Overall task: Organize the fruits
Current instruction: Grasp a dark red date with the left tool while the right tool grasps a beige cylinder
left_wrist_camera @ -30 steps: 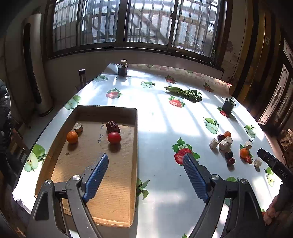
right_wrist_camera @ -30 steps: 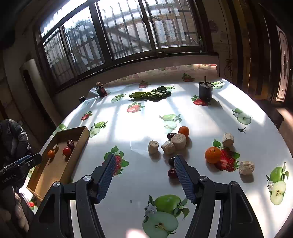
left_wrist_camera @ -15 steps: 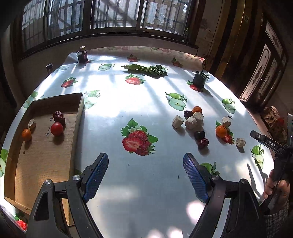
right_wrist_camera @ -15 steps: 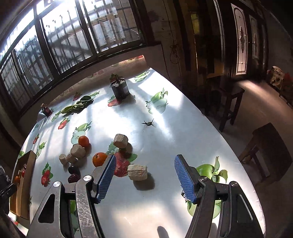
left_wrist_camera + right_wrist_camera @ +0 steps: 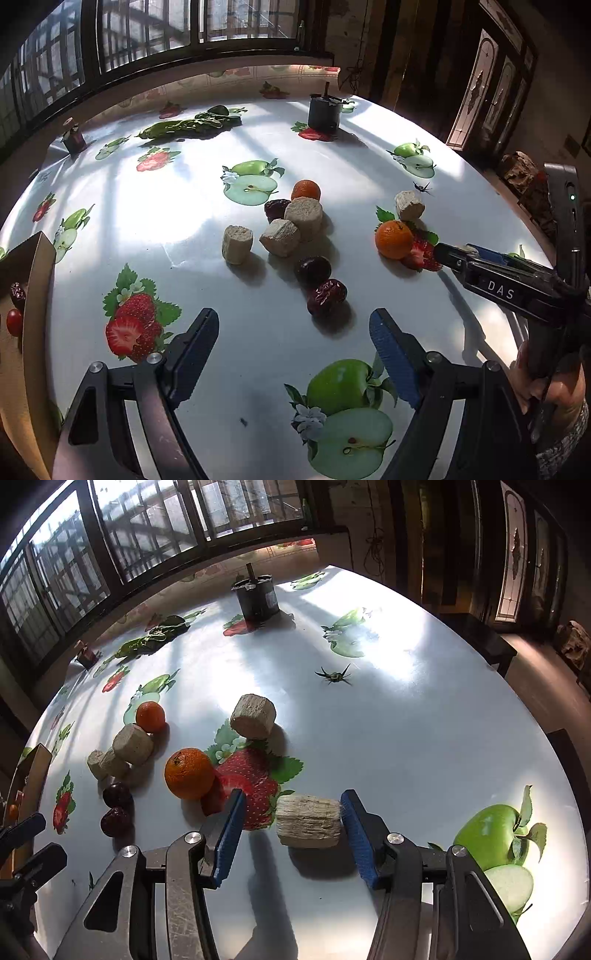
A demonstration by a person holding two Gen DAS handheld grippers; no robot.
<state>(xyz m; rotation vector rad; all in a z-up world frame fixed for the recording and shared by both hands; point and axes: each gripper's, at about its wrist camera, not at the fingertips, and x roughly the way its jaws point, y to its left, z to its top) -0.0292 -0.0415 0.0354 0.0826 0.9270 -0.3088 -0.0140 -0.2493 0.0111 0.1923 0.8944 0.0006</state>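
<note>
Blue fingers [image 5: 347, 830] of the right gripper [image 5: 291, 829] closing around, not yet clamping, a beige block [image 5: 308, 826]; left gripper [image 5: 293, 343] wide, empty.

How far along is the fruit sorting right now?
Early. A cherry tomato and a red date already lie in the cardboard box. The right gripper is closing around a beige chunk. Two oranges, dates and other chunks remain on the table.
</note>
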